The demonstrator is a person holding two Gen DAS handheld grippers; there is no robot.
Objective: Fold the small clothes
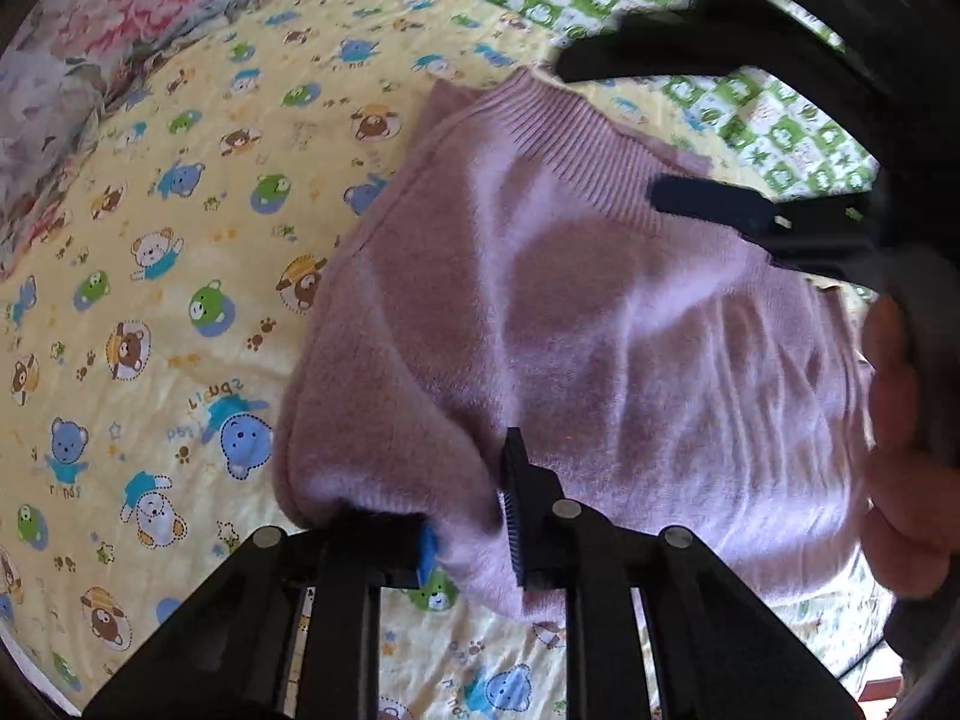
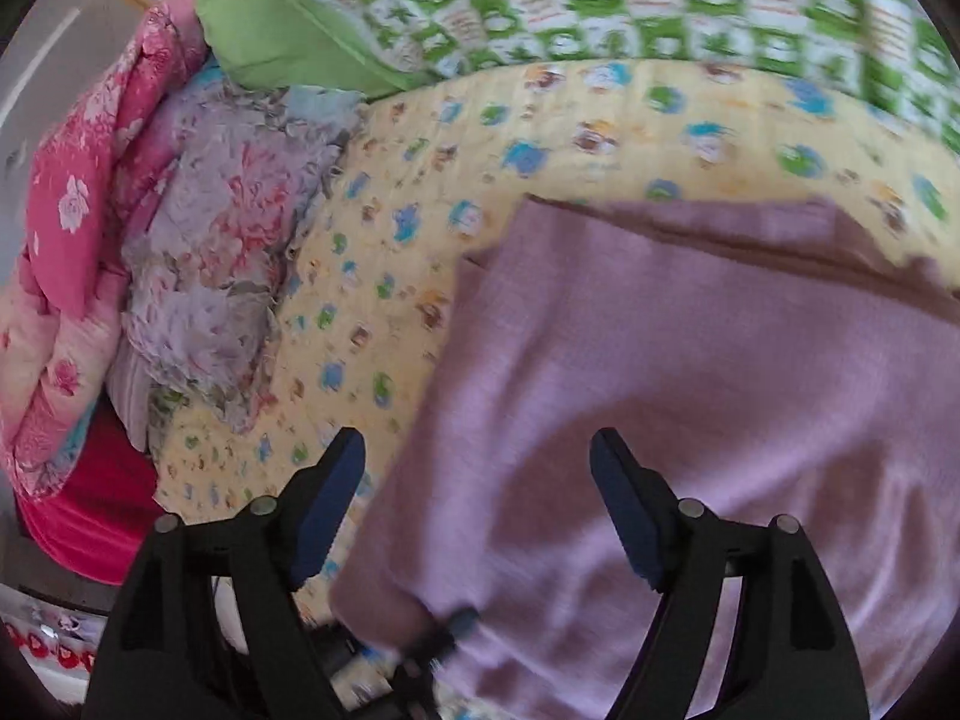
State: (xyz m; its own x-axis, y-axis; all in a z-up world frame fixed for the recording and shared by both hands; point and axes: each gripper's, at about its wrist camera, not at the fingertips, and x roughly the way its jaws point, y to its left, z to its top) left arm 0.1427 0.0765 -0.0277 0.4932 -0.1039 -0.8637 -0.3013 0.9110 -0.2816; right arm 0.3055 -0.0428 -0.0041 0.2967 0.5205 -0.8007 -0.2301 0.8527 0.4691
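In the left wrist view, the left gripper (image 1: 474, 525) is pinched on the near edge of a lilac knit sweater (image 1: 570, 312), which lies on a yellow bear-print sheet (image 1: 180, 276) with its ribbed hem (image 1: 558, 138) at the far side; the right gripper (image 1: 648, 126) hangs over that hem, jaws spread and holding nothing. To fold well, the left should keep its bite firm and lift only enough to keep the edge taut. In the right wrist view, blurred, the right gripper (image 2: 477, 492) stands wide apart above the sweater (image 2: 690, 360), and the left gripper (image 2: 444, 636) seems to hold the near corner. The right should settle and take a matching edge before both carry the fold over evenly.
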